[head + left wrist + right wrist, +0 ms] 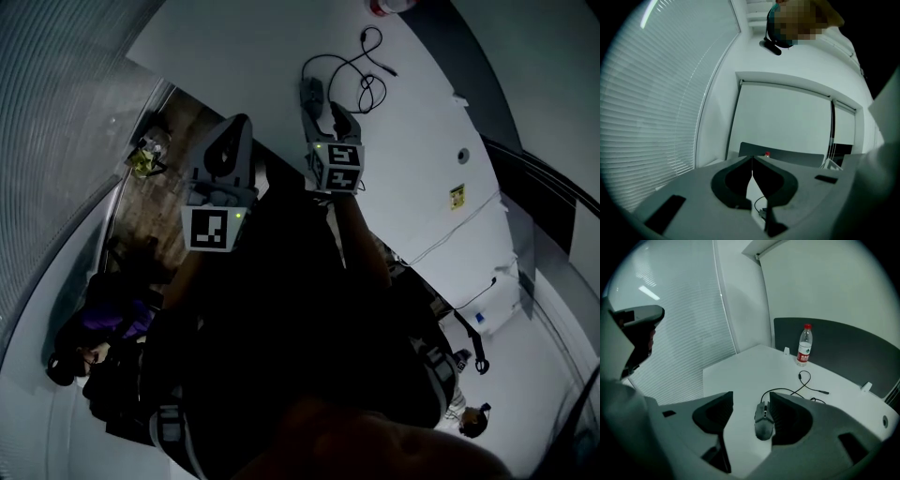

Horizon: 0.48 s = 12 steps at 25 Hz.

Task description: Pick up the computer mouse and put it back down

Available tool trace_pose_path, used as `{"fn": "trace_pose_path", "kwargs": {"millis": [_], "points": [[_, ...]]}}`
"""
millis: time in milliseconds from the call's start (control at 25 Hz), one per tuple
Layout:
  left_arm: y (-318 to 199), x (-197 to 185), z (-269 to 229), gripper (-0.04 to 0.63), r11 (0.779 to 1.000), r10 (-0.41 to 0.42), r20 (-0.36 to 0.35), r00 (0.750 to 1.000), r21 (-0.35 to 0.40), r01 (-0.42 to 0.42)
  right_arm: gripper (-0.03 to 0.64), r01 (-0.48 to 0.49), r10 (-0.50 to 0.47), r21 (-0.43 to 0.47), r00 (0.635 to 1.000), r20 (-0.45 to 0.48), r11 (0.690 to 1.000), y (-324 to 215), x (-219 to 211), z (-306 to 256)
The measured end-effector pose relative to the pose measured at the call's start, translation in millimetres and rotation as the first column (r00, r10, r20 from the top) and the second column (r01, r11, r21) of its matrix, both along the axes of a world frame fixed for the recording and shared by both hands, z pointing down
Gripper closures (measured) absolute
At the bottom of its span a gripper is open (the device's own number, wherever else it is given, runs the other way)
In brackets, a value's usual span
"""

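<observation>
A dark grey computer mouse (763, 420) lies near the front edge of the white table (740, 376). Its black cable (801, 380) curls away behind it, and the same cable (361, 70) shows in the head view. My right gripper (751, 397) hangs over the mouse, tilted down, jaws open. The mouse shows between them, close beside the right jaw, and the pads do not press on it. In the head view the right gripper (328, 101) is over the table's near edge. My left gripper (752, 168) is shut on nothing and sits left of the table (232, 131).
A water bottle (804, 345) with a red cap stands at the table's back by a dark partition (843, 352). Window blinds (684, 333) run along the left. A person shows at the top of the left gripper view. Bags and gear (103, 328) lie on the floor.
</observation>
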<state>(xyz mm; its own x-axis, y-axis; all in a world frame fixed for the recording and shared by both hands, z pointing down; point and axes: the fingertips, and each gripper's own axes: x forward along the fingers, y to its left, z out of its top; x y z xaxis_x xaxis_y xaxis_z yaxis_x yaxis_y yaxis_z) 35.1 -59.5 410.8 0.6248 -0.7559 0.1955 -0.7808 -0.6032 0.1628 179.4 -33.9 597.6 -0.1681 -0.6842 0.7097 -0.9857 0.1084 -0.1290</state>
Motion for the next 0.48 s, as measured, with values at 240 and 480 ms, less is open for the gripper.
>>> {"fn": "trace_pose_path", "kwargs": {"millis": [240,480], "points": [[-2.8,2.0,4.9,0.588,1.0,-0.002,0.008,1.0,-0.001,0.002,0.371,0.001,-0.003,-0.1,1.0,-0.022,0.995,-3.5,8.0,44.1],[-13.6,-6.4,17.7,0.588,1.0,0.005,0.01,1.0,-0.01,-0.005,0.341,-0.023,0.01,-0.193,0.998,-0.064,0.981,-15.6,10.7,95.8]]}}
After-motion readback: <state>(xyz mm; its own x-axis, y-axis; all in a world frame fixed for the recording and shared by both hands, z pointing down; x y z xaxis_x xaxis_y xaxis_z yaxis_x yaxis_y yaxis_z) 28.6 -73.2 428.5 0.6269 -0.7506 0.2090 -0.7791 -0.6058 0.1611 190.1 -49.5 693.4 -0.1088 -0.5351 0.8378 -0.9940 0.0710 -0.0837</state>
